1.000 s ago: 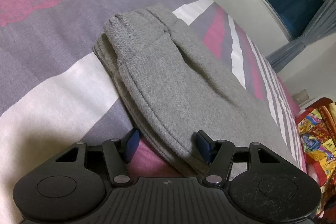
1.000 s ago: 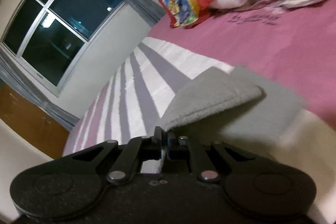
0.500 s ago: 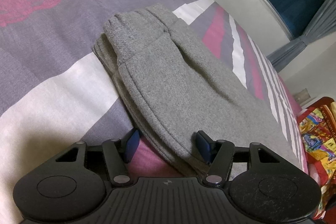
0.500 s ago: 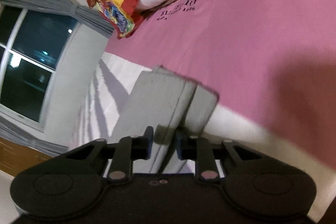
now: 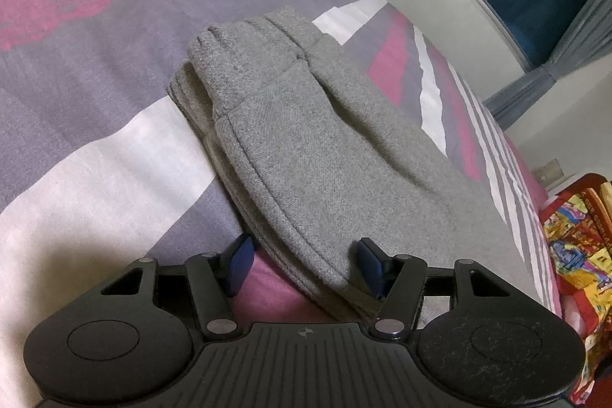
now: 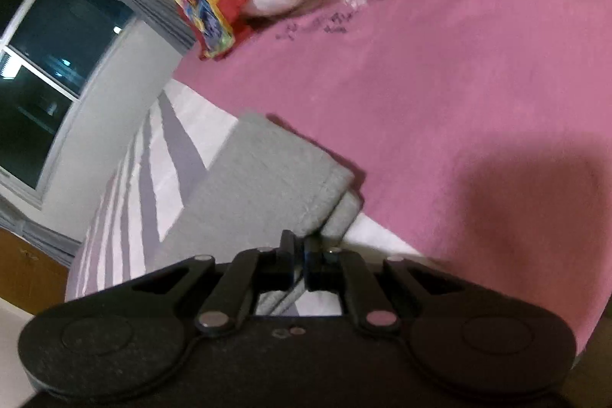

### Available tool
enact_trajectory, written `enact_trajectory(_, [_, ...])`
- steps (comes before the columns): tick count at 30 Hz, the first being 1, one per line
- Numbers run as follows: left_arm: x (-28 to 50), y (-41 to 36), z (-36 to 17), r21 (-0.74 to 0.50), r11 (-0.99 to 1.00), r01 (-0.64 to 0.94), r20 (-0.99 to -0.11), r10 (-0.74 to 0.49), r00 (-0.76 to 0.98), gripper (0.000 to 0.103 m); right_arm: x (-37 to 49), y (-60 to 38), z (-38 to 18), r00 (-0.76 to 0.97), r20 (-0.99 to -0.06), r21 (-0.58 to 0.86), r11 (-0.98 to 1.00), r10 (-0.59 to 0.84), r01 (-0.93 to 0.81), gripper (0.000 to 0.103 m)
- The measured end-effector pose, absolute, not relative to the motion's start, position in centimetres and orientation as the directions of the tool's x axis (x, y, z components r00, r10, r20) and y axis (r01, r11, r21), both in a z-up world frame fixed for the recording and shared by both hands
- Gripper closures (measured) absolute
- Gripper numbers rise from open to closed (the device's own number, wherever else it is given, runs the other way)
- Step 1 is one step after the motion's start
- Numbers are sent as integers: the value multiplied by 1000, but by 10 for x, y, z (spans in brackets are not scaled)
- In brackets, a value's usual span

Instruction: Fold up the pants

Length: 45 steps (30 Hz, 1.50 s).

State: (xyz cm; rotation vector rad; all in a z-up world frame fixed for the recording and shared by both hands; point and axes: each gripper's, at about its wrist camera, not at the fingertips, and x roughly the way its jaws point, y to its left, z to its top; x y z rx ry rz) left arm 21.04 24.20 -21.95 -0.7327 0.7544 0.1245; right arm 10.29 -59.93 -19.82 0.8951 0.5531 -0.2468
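With the left gripper point(image 5: 302, 264) half open astride the near edge of the grey pants point(image 5: 325, 155) and the right gripper point(image 6: 299, 255) shut on a fabric edge, the stacked pants extend toward 12 o'clock across the bedspread point(image 5: 95, 155); folding appears nearly complete.

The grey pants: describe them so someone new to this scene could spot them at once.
Find the bed with its purple, white and pink striped cover. On it, just ahead of the left gripper, lies a thick folded bundle, the grey pants. They are the only plain grey fleece there, unlike the red and yellow patterned blanket at the far right edge.
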Motion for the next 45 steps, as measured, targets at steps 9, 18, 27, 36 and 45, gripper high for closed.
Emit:
enact_trajectory(9, [207,244,-219,-567,748,-344,-656,-158,738,43,107,-600,-200,816,-578,647,622,24,440,98])
enact_trajectory(18, [205,245,-220,-566,757,-327,-644,-159,748,43,106,-597,-197,831,-548,700,599,99,390,83])
enact_trajectory(27, [203,242,-221,-564,760,-322,-640,-155,753,43,118,-554,-93,946,-303,592,800,114,93,98])
enact_trajectory(36, [201,242,-221,-565,761,-318,-640,-160,752,43,124,-599,-192,800,-595,590,718,79,369,99])
enact_trajectory(45, [199,241,-222,-567,762,-313,-633,-160,757,43,109,-595,-187,836,-544,653,665,79,363,98])
